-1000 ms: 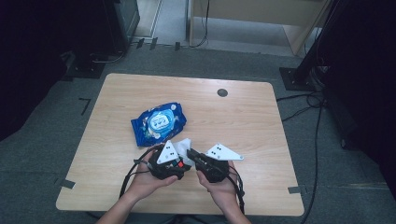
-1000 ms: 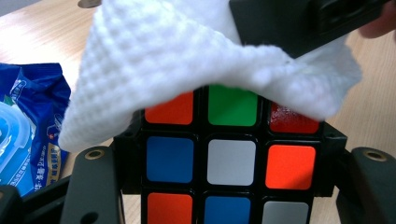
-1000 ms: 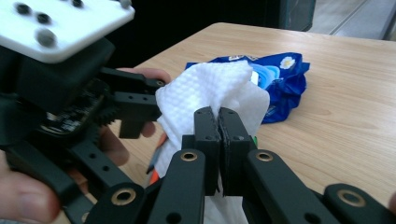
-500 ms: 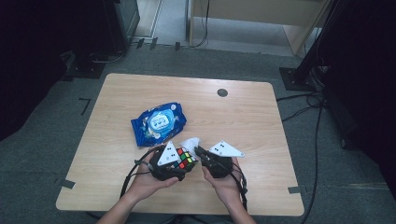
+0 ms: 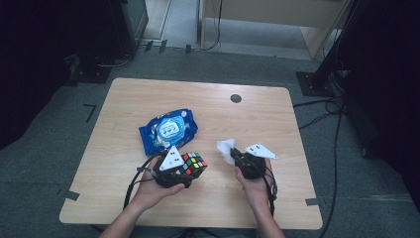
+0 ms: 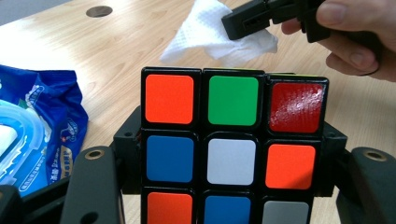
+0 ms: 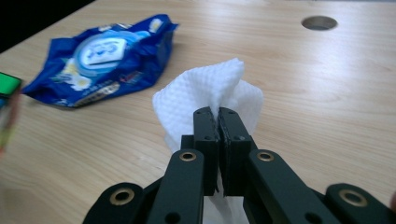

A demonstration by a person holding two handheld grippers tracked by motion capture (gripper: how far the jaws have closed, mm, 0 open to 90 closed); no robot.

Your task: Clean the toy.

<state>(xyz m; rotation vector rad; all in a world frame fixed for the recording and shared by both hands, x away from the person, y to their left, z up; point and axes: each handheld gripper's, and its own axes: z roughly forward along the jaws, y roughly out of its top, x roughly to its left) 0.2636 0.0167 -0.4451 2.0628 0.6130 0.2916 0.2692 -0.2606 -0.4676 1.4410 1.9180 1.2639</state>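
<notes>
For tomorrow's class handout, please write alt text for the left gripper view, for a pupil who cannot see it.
A scrambled cube sits clamped between the left tool's black jaws, one face toward the camera. Behind it the right tool, in a hand, pinches a white wipe over the table; a blue pack lies at left.

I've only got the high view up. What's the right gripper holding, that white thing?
Observer: A white wipe, pinched between the shut jaws of the right gripper.
Operator: And the cube, which face points at the left gripper's camera?
Observer: The cube shows its white-centred face, green above the centre, blue to its left.
Operator: Is the wipe touching the cube?
Observer: No, in the left gripper view bare table lies between them.
</notes>
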